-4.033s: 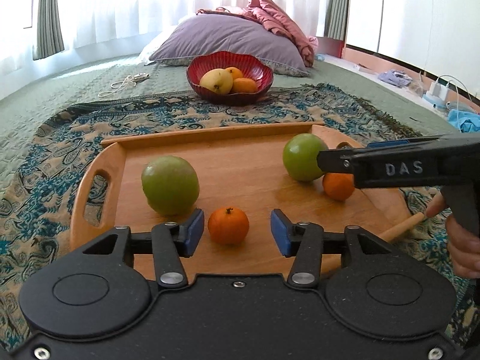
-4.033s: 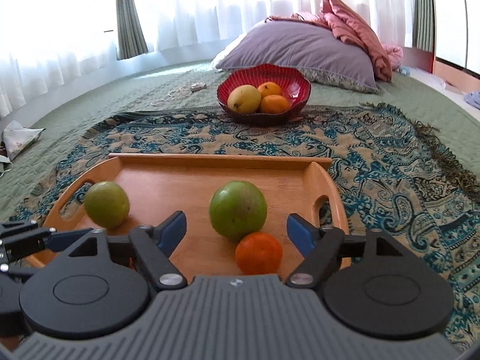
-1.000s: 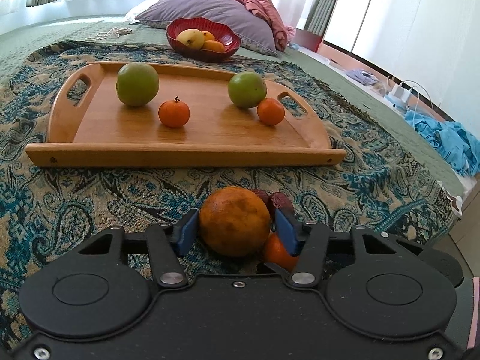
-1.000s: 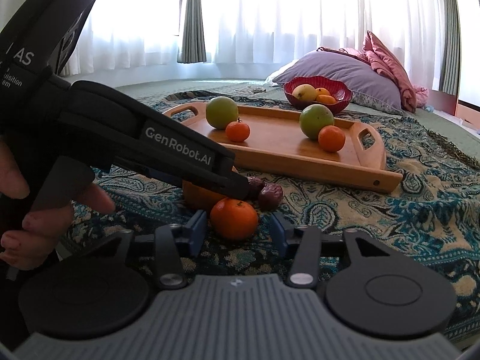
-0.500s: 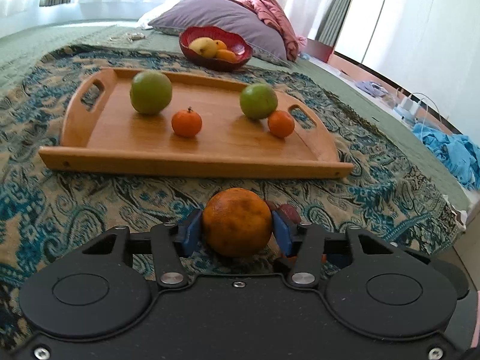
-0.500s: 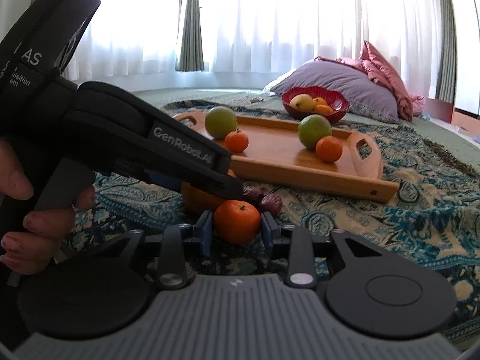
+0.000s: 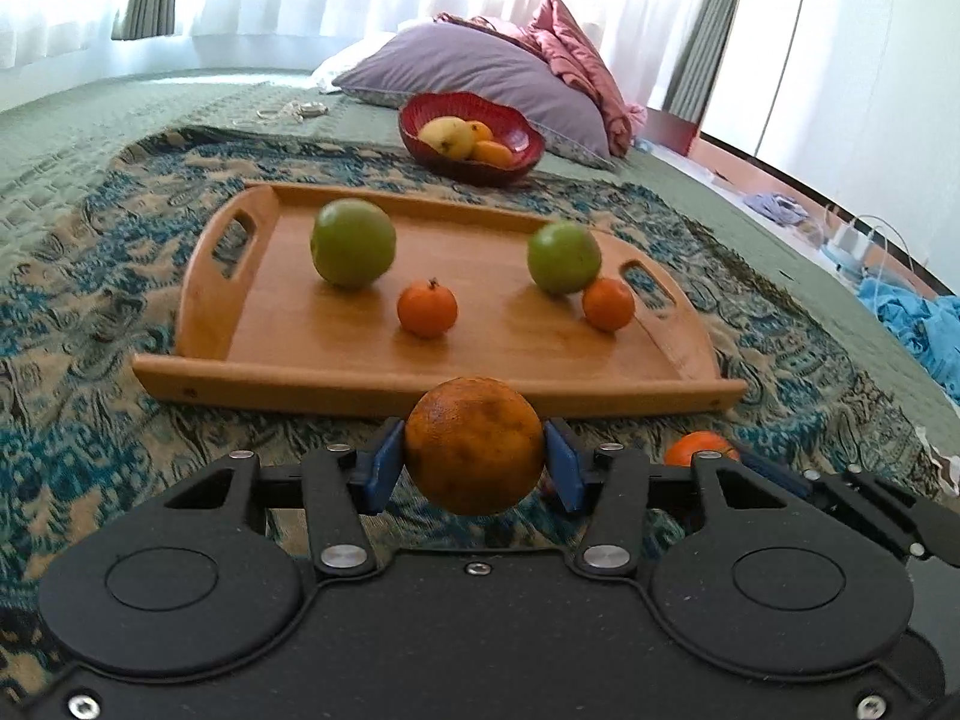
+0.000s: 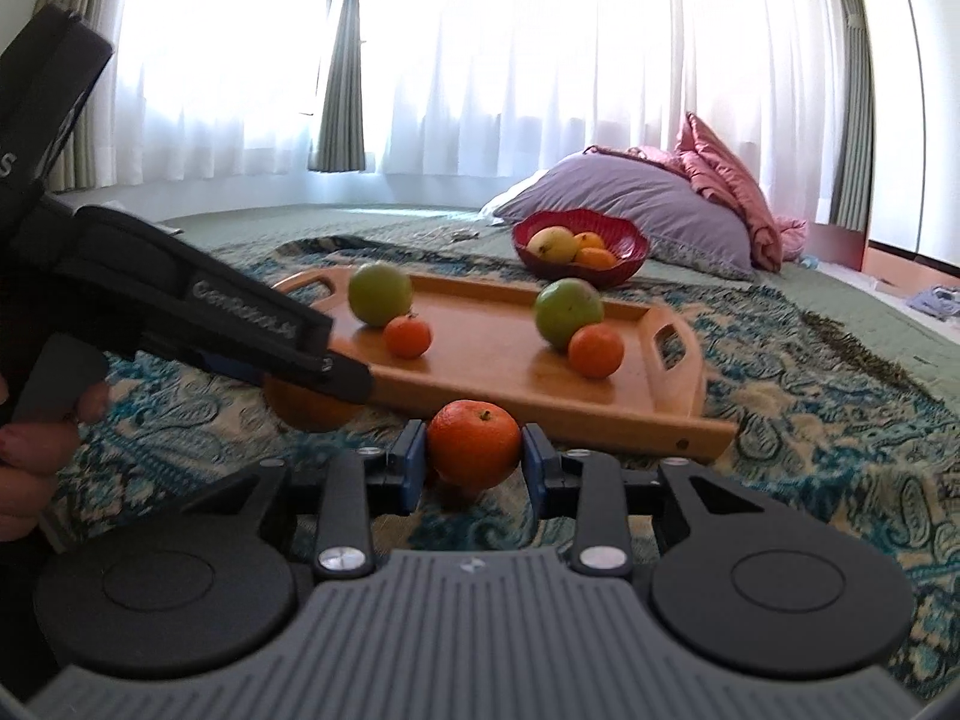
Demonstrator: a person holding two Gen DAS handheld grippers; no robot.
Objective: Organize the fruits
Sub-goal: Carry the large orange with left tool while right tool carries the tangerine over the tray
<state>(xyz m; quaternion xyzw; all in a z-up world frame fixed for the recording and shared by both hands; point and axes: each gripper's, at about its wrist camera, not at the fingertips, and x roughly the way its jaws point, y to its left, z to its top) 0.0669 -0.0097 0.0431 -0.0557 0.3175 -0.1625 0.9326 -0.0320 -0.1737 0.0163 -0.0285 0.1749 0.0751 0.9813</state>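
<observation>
Both grippers have left the wooden tray [image 7: 252, 387]; left gripper [image 7: 474, 465] pinches the large orange [image 7: 474, 444], right gripper [image 8: 474, 459] pinches the small tangerine [image 8: 474, 441]. Tray lies at 12 o'clock.

A patterned teal and beige rug [image 7: 90, 276] spreads beneath and ahead of the jaws. Far ahead of them, a purple pillow [image 7: 480, 69] lies on the green bedcover [image 7: 90, 114], with a crumpled pink blanket [image 7: 576, 48] against its right side. White curtains [image 8: 540, 60] with grey-green drapes [image 8: 345, 78] hang behind. Off to the right of the jaws, blue cloth [image 7: 918, 318] is heaped by a white cable [image 7: 870, 240].
</observation>
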